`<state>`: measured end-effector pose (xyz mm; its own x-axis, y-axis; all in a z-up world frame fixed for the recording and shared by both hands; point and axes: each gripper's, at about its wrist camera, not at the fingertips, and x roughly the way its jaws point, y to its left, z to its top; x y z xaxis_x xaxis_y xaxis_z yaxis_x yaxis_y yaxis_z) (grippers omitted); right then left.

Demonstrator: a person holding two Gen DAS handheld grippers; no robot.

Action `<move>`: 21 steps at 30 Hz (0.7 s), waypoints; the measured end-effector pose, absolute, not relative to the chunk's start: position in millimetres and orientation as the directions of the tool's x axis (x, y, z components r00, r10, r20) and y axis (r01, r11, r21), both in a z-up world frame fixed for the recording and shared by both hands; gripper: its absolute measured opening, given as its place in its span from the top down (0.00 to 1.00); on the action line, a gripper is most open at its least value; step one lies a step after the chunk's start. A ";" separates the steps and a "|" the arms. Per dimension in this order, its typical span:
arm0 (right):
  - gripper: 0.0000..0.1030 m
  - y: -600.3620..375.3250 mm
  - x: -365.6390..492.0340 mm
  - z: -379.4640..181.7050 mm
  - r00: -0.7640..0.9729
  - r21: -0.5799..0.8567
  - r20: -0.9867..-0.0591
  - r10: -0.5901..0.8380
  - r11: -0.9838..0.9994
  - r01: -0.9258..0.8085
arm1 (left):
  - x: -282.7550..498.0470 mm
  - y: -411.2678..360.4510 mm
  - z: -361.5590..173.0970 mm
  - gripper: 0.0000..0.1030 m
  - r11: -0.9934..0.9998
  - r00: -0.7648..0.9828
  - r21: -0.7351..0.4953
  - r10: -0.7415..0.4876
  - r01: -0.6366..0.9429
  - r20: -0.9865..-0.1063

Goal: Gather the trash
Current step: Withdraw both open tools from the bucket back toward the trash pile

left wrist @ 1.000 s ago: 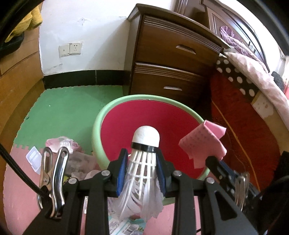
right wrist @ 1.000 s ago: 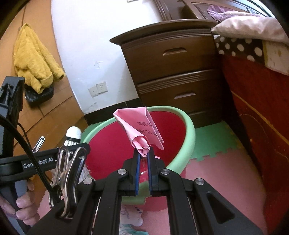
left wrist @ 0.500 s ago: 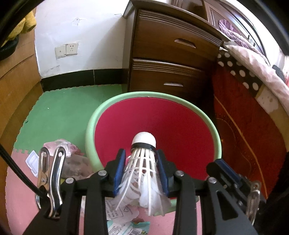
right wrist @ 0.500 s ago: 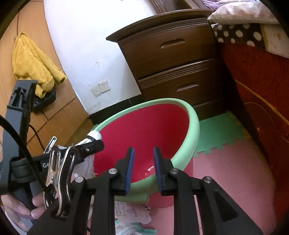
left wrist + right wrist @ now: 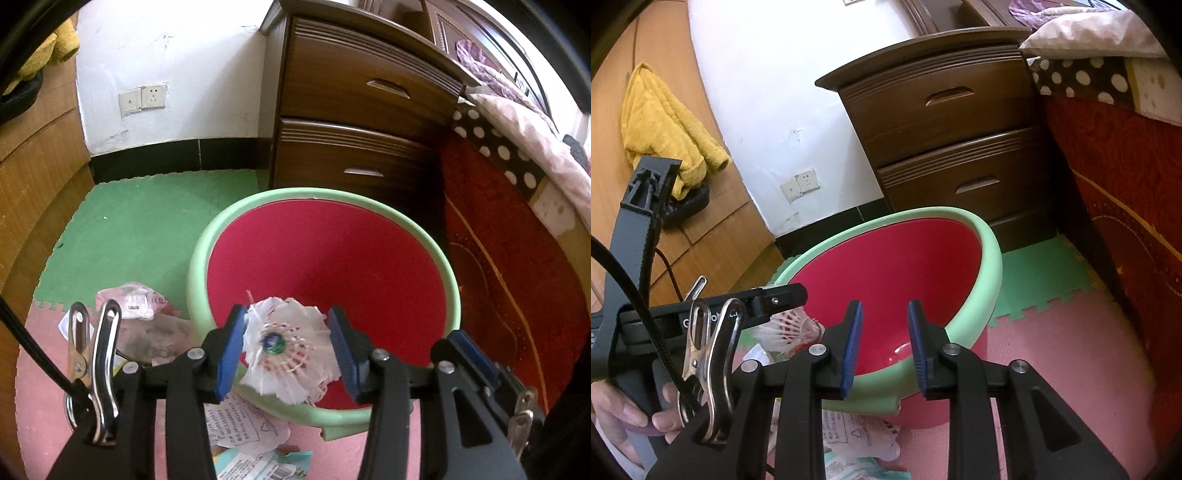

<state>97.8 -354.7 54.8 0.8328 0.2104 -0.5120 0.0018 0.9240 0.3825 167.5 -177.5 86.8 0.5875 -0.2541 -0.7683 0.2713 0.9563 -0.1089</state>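
The left gripper (image 5: 288,347) has just been opening, and the shuttlecock (image 5: 286,347) sits loose between its parted jaws, feathers toward the camera, over the bin (image 5: 369,210) rim at 6 o'clock. The right gripper (image 5: 882,347) has just been opening too; it stands half open, empty, above the bin's near rim. Wrappers (image 5: 243,428) lie on the floor mat (image 5: 147,229) below.

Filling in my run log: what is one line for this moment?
left hand-held gripper: opening, white feather shuttlecock tipping free | right hand-held gripper: open, empty | red green-rimmed basin: below
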 end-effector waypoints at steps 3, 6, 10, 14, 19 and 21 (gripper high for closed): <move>0.75 -354.3 97.3 55.8 0.834 0.380 -0.510 0.210 0.925 -0.001 | 166.2 -175.8 88.5 0.54 0.956 0.590 -0.113 -0.257 0.270 -0.765; 0.75 -353.8 97.8 56.1 0.834 0.378 -0.510 0.211 0.926 -0.004 | 163.9 -174.0 90.1 0.54 0.956 0.592 -0.113 -0.259 0.272 -0.763; 0.71 -352.3 96.4 56.0 0.835 0.374 -0.507 0.213 0.927 -0.009 | 161.5 -172.6 94.6 0.54 0.957 0.602 -0.106 -0.255 0.271 -0.756; 0.69 -351.2 94.7 57.8 0.843 0.366 -0.497 0.207 0.931 -0.013 | 159.0 -167.5 98.8 0.54 0.958 0.611 -0.111 -0.255 0.265 -0.750; 0.69 -348.4 94.6 57.1 0.844 0.355 -0.493 0.209 0.934 -0.024 | 151.9 -156.9 97.3 0.54 0.964 0.620 -0.075 -0.222 0.253 -0.752; 0.69 -347.0 95.6 55.4 0.839 0.353 -0.502 0.212 0.935 -0.025 | 149.3 -149.7 94.8 0.54 0.967 0.620 -0.071 -0.211 0.244 -0.756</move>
<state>95.6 -347.0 55.4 0.8385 0.2121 -0.5019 -0.0255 0.9353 0.3528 149.3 -149.7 94.8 0.6199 -0.2114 -0.7557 0.2439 0.9672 -0.0706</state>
